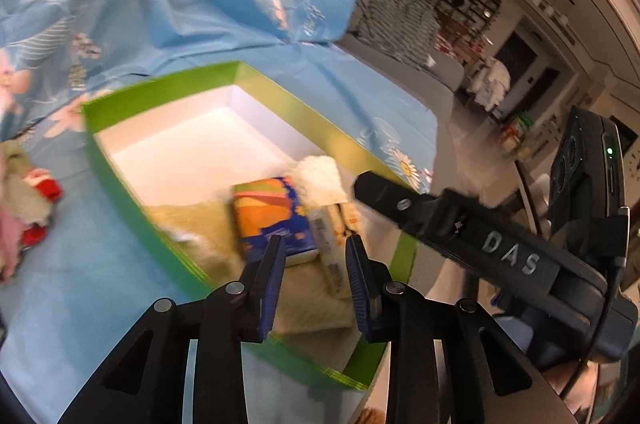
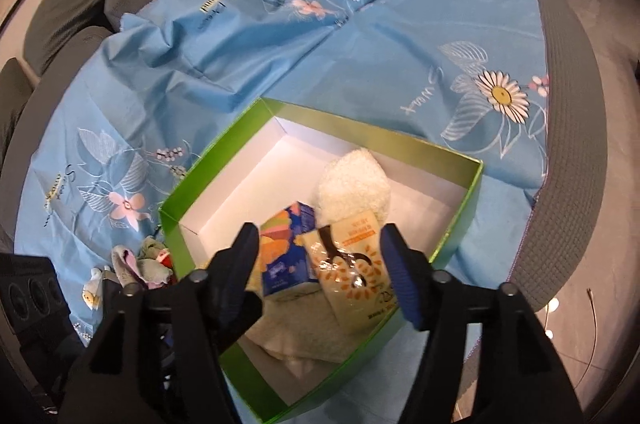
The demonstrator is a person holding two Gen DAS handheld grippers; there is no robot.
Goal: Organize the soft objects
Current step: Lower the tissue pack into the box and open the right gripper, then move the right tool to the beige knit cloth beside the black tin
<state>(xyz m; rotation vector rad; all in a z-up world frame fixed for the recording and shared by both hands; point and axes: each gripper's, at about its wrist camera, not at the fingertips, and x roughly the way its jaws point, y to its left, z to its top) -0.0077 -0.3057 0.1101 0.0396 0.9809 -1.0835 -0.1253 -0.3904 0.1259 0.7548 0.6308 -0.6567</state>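
My right tongs (image 2: 320,264) stood wide, gripping nothing, directly above the packaged fluffy sock (image 2: 352,256) inside the green box (image 2: 460,224). My left tongs (image 1: 316,264), part open and empty, hung over the tissue pack (image 1: 272,216).

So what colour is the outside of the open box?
Bright green box, white inside; clearest in the right wrist view.

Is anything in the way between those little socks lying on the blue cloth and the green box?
Nothing visible blocks them. The socks lie on the blue cloth just outside the green box, beside its near-left wall. Only that low wall separates them from the inside, where bare white floor remains at the back.
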